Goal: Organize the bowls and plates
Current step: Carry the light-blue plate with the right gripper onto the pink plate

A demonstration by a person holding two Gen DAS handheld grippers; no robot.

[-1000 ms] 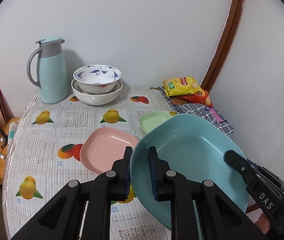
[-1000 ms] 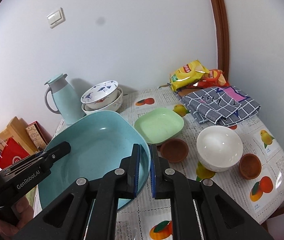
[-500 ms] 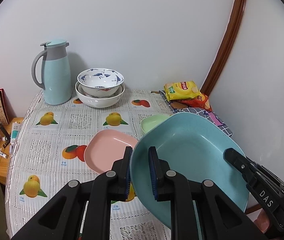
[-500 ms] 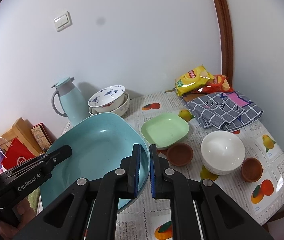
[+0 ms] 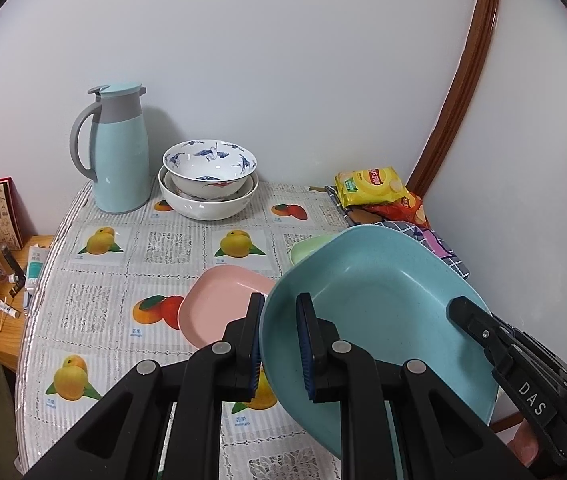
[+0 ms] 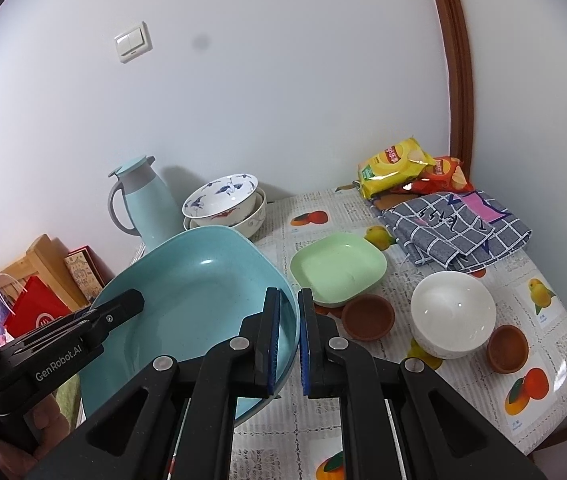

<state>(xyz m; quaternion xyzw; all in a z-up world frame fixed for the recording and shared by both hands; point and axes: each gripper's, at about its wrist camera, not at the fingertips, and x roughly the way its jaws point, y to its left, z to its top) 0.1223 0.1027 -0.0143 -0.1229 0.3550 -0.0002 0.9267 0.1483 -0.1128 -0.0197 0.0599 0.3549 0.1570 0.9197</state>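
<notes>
Left gripper (image 5: 279, 344): I have it clamped on the blue plate (image 5: 383, 304) rim.
Right gripper (image 6: 288, 342): clamped on the opposite rim.
Plate: held above the worktop (image 5: 123, 280).

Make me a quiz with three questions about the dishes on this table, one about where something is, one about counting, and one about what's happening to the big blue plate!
1. Where is the blue-patterned bowl?
A. Inside a bigger white bowl
B. On the green plate
C. On the checked cloth

2. How many small brown bowls are on the table?
A. One
B. Two
C. Four

3. What is happening to the big blue plate?
A. It lies flat on the table
B. It sits under the jug
C. Two grippers hold it by its rim

Answers: 1 A, it nests in the white bowl beside the jug. 2 B, one and another flank the plain white bowl. 3 C, the left gripper and right gripper each pinch an edge.
</notes>
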